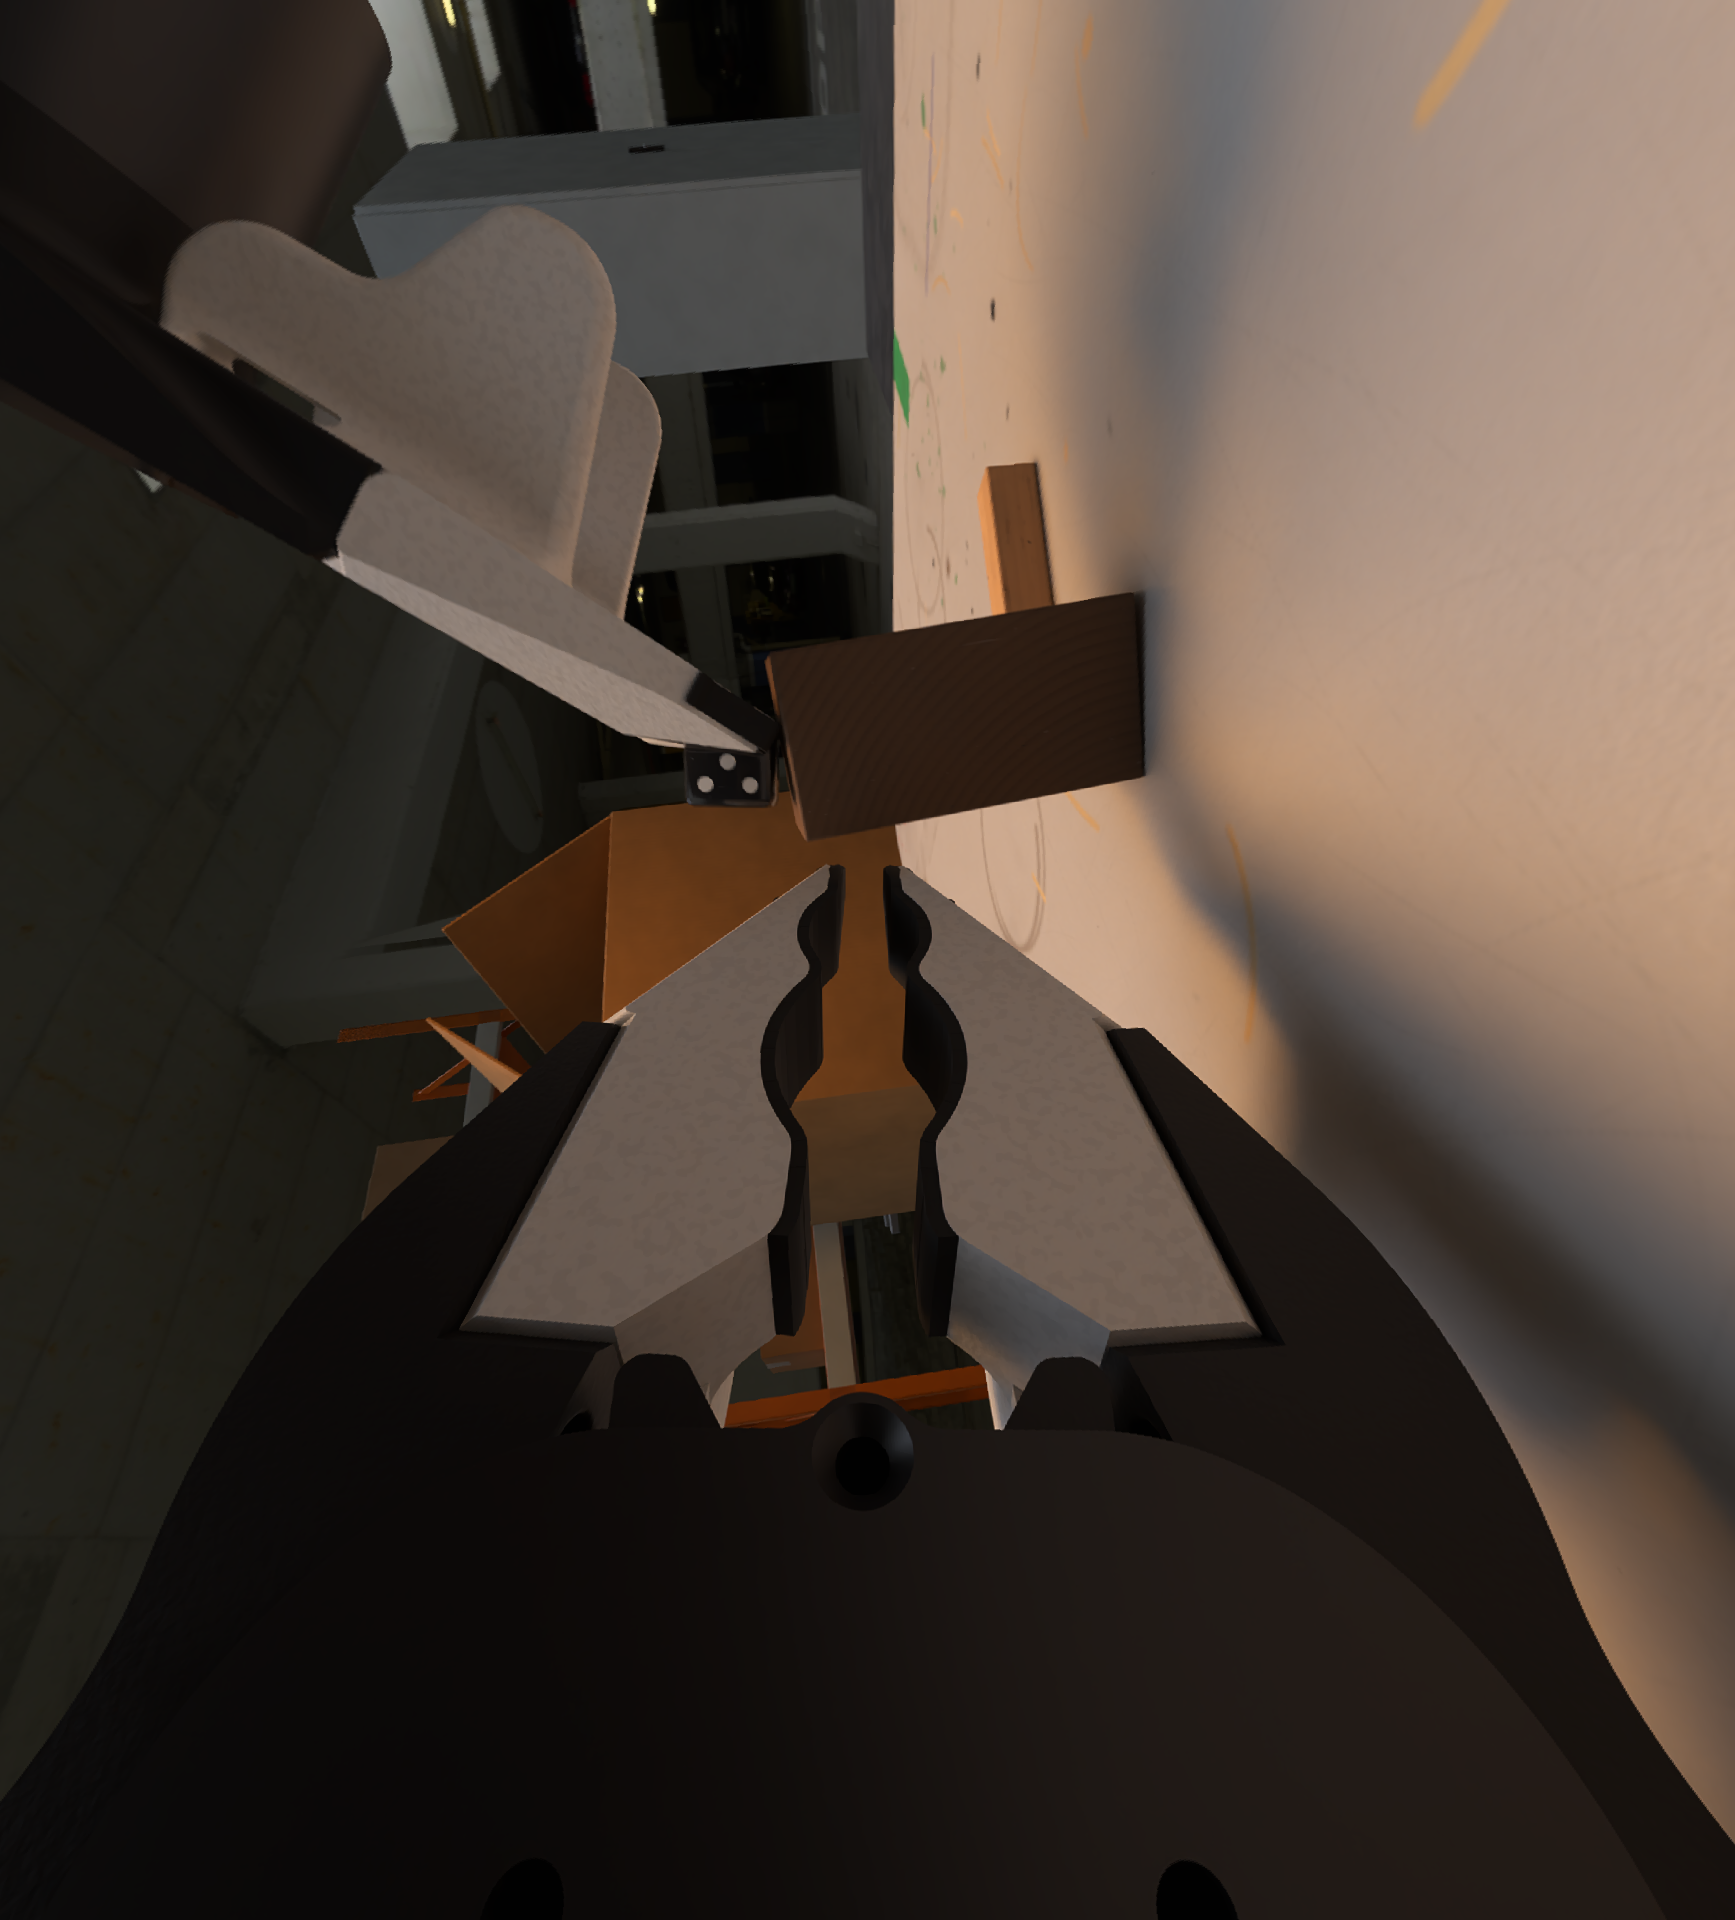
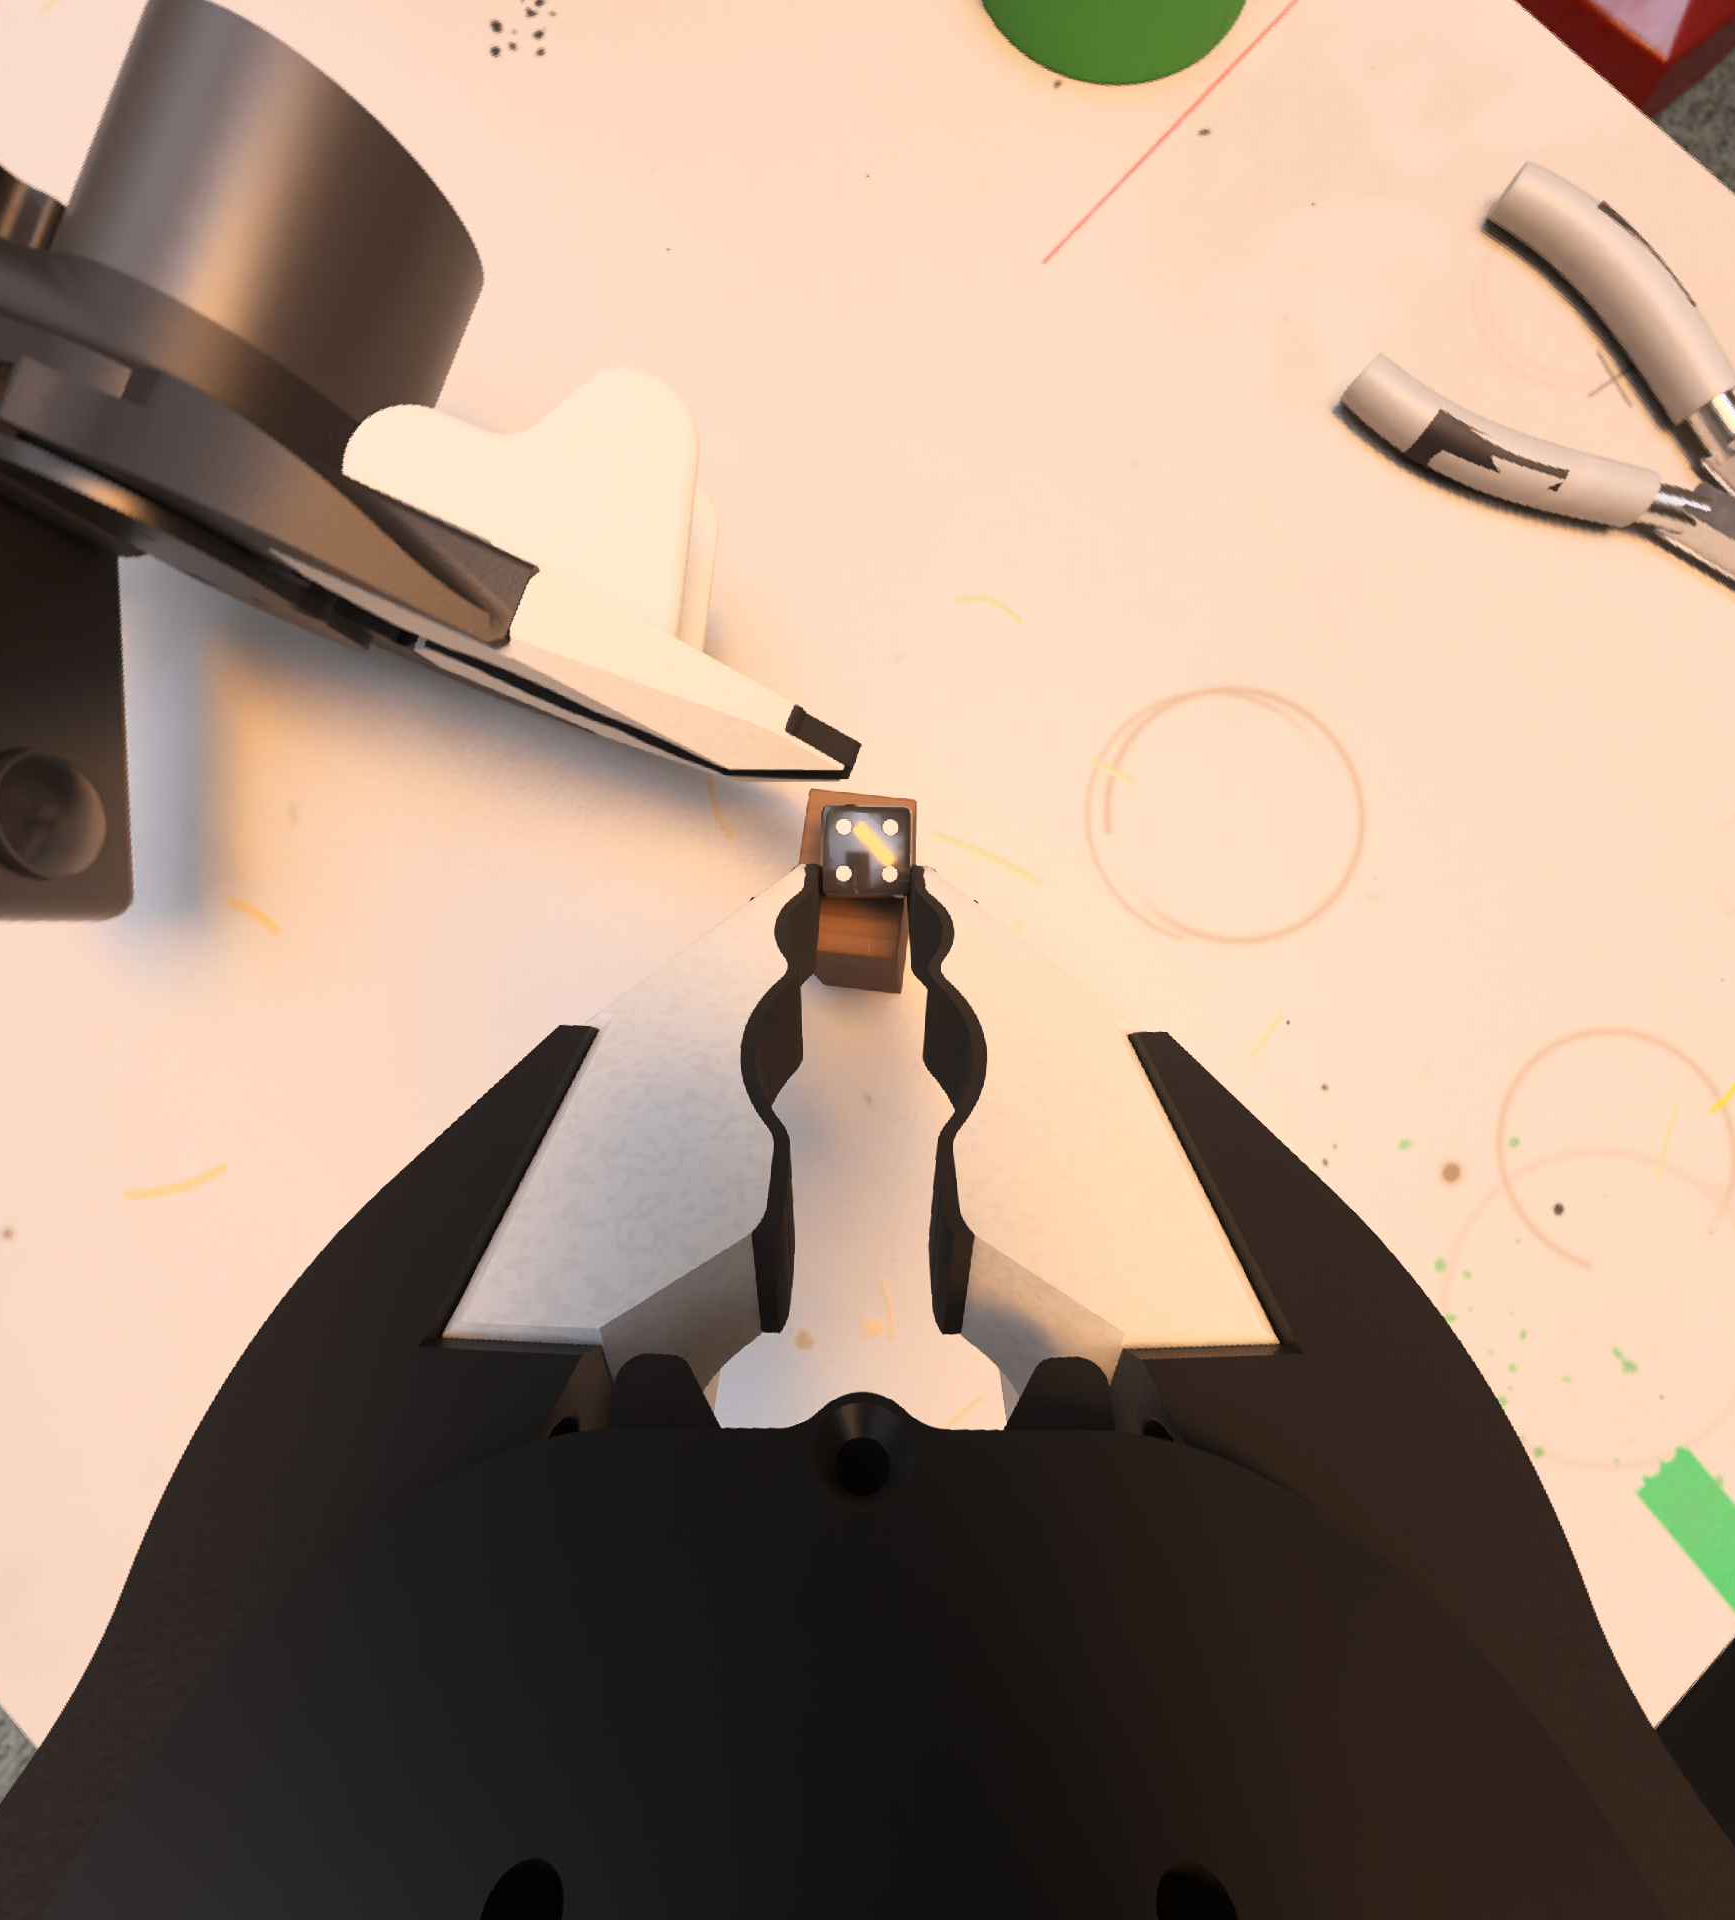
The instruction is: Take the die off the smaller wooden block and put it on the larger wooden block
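Right gripper: fingers narrowed onto the black die, one tip on each side of it, apparently gripping. The die sits at the top of the smaller wooden block; whether it touches the block or is just clear of it, cannot tell. Block stands on the pale worktop.

Left gripper: fingers nearly closed, a narrow gap between the tips, nothing held; it lies just beside the block. Flat larger wooden block lies farther along the worktop. Pliers lie well apart.
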